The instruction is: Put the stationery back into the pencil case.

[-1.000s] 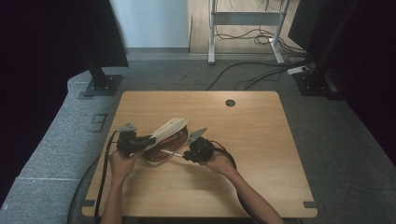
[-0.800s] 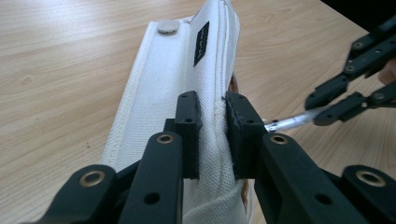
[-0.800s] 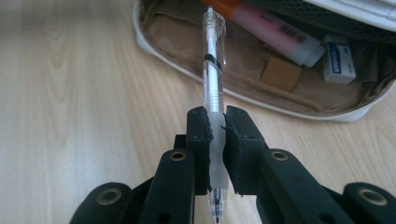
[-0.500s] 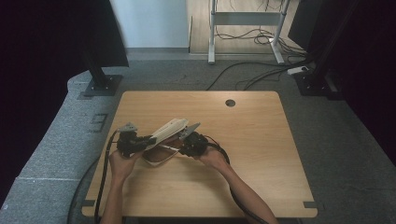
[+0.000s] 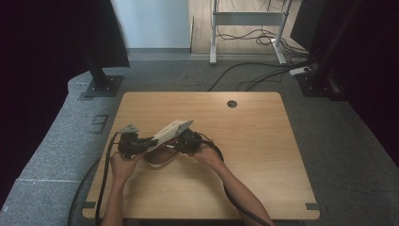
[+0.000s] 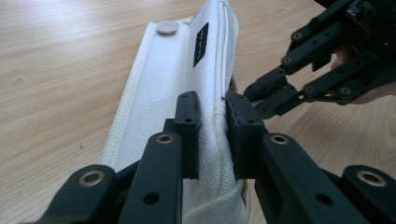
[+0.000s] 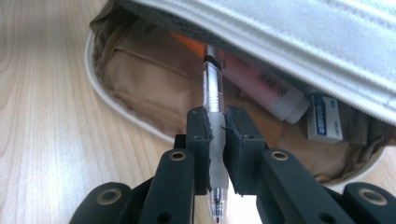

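Observation:
A white canvas pencil case (image 5: 162, 146) lies open on the wooden table (image 5: 263, 141), its lid (image 6: 177, 79) raised. My left gripper (image 6: 214, 133) is shut on the edge of that lid and holds it up; in the high view the left gripper (image 5: 153, 141) sits at the case's left. My right gripper (image 7: 216, 144) is shut on a clear pen (image 7: 214, 93) whose tip points into the case's tan inside (image 7: 140, 79). The right gripper (image 5: 181, 141) is at the case's right side. Inside lie a white tube (image 7: 266, 86) and a small eraser (image 7: 324, 119).
A round cable hole (image 5: 232, 103) sits near the table's far edge. Black cables (image 5: 106, 169) trail from both grippers toward the near edge. Grey carpet and stand bases surround the table.
My right gripper has moved left with the pen, closing on the open case. The left gripper has kept still with the lid held up.

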Motion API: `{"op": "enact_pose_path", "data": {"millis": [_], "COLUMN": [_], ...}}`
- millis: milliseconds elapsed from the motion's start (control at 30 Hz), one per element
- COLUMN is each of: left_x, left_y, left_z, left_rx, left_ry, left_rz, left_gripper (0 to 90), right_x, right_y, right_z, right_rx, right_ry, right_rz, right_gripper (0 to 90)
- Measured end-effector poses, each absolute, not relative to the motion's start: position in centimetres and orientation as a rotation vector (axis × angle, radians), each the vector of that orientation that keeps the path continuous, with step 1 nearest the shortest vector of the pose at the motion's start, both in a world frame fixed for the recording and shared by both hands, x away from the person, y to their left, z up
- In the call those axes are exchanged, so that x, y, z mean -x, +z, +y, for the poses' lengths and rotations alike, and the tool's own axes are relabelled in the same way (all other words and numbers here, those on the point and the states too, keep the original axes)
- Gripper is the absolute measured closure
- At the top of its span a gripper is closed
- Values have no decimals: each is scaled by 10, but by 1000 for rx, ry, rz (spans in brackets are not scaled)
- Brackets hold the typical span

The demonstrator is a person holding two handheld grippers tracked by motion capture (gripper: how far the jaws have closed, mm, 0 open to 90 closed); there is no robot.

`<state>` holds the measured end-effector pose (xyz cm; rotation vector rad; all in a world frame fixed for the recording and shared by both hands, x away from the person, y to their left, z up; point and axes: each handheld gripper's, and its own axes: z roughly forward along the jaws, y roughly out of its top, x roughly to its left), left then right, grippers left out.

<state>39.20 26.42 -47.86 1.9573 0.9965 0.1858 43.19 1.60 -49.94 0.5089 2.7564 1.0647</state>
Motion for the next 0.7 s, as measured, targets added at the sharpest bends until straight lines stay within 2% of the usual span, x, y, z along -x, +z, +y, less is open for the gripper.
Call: {"op": "enact_pose_path", "data": {"millis": [700], "left_x": [-392], "left_y": [-479], "left_z": [264], "left_rx": [-1969], "left_ry": [183], "left_rz": [995], "left_gripper": [758], "right_x": [-457], "right_y": [-509], "right_z": [21], "right_rx": [-545], "right_ry": [988], "right_rz": [2724], "right_gripper": [744]}}
